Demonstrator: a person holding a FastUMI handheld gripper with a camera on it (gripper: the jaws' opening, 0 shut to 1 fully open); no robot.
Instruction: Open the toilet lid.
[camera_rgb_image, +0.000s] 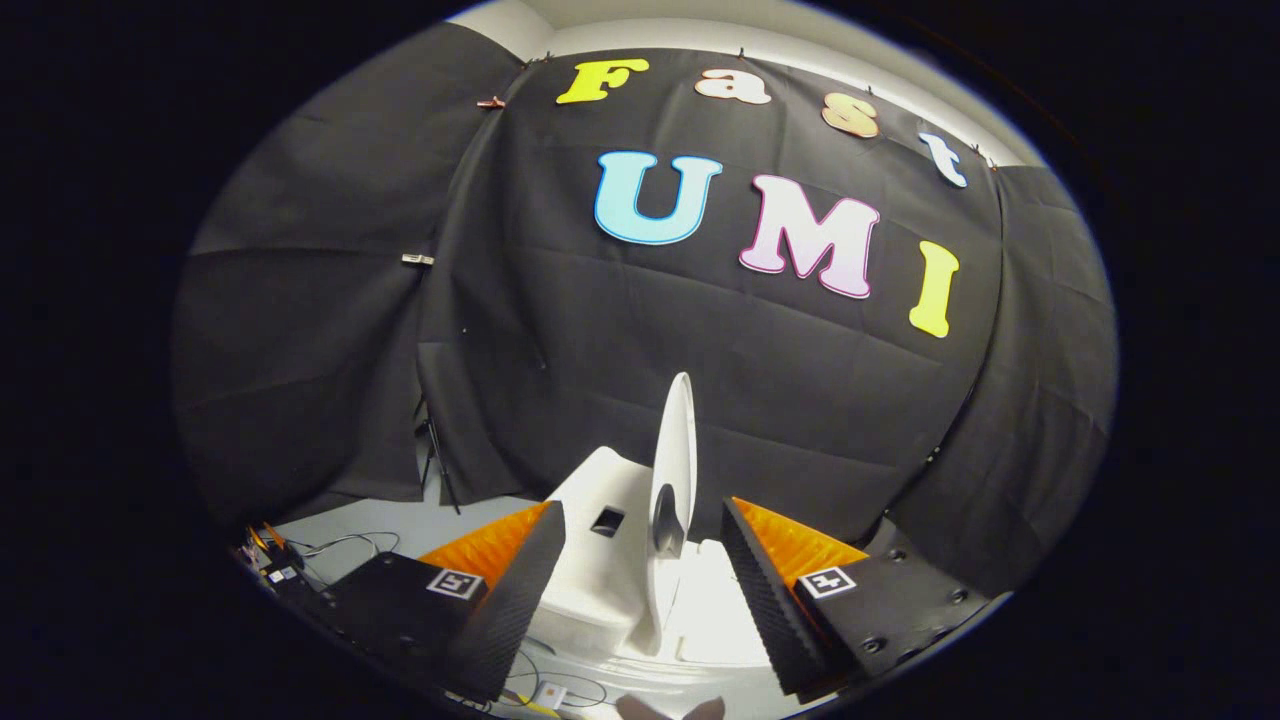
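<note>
The white toilet lid (675, 450) stands raised, nearly upright and seen edge-on, rising between and beyond my two fingers. Below it lies the white toilet body (715, 610), and to the lid's left the white tank (590, 530) with a dark square opening on top. My gripper (640, 545) is open; the fingers stand wide apart on either side of the lid's lower part, and neither pad touches it.
Black cloth walls close the booth behind and to both sides. A thin dark stand (435, 450) leans by the left wall. Cables and small devices (290, 560) lie on the pale floor to the left, and more wires (550, 690) below the toilet.
</note>
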